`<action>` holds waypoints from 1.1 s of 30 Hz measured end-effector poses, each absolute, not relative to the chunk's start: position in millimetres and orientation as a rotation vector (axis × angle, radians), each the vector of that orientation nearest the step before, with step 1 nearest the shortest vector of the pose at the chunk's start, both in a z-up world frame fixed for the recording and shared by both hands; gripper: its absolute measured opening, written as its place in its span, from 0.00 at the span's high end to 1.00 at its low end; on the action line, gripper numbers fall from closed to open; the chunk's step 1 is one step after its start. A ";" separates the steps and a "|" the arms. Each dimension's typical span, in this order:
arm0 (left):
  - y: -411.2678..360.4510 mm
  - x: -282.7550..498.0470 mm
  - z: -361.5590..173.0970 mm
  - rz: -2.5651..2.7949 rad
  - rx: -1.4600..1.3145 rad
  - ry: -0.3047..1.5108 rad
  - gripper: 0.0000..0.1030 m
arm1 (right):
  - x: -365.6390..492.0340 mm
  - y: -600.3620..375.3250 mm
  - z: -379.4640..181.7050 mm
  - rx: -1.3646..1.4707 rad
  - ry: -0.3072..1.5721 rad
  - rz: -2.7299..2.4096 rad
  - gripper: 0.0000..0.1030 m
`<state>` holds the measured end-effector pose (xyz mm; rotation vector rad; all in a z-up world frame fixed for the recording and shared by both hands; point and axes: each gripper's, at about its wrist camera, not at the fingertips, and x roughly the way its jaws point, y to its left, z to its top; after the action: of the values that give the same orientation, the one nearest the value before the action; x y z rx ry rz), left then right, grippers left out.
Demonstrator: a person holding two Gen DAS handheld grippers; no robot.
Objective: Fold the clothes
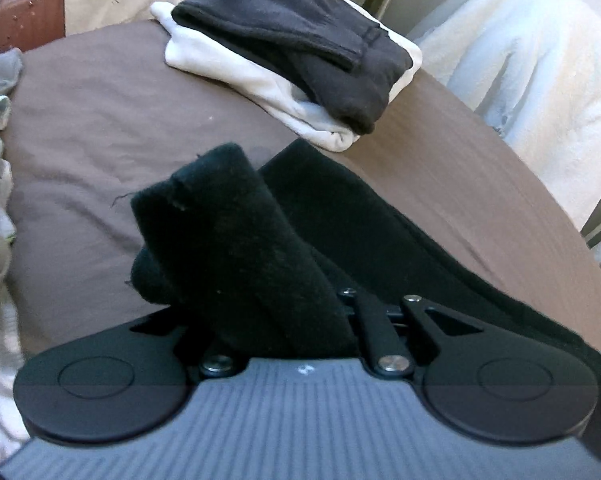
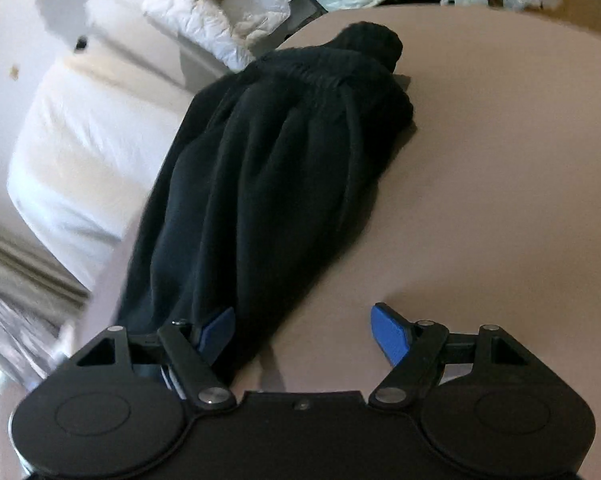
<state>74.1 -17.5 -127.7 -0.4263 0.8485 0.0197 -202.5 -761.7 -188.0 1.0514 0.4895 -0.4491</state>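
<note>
Clamped in our left gripper [image 1: 284,312], a bunched end of the black garment [image 2: 268,184] lifts off the brown bed [image 1: 100,120]; our right gripper [image 2: 304,334] gapes empty beside its hem. Beyond sits a folded stack [image 1: 300,68]. Risk: dragging one-handed could rumple the cloth.

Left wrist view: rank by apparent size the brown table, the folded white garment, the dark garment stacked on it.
1. brown table
2. dark garment and folded white garment: unsure, since the dark one hides much of the white one.
</note>
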 end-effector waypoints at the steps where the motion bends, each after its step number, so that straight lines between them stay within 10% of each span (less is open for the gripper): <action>1: -20.0 73.0 -126.4 0.029 -0.406 0.851 0.93 | -193.8 -771.7 -191.4 1.084 0.453 -0.441 0.22; 7: -58.6 84.6 -84.2 -0.008 -0.132 0.745 0.94 | -145.3 -846.6 -203.0 1.244 0.291 -0.570 0.17; 10: -59.6 89.7 -65.6 -0.040 -0.134 0.701 0.94 | -115.6 -838.9 -168.1 1.014 0.387 -0.599 0.69; 11: -55.5 87.1 -56.2 -0.052 -0.157 0.679 0.94 | -113.6 -830.1 -142.3 0.903 0.401 -0.581 0.72; 17: 0.1 58.1 -71.7 -0.172 -0.501 0.655 0.94 | -191.5 -790.1 -50.9 0.616 0.193 -0.516 0.75; 24: -10.2 52.2 -150.7 -0.126 -0.355 0.842 0.90 | -243.9 -825.6 -155.1 0.722 0.490 -0.726 0.75; 33: -5.0 47.7 -120.1 -0.138 -0.187 0.809 0.87 | -278.2 -816.8 -130.5 0.709 0.301 -0.656 0.76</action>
<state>47.7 -5.0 -120.1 -0.1873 0.8087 -0.1378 -278.2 -816.8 -130.5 0.7092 0.3012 -0.6562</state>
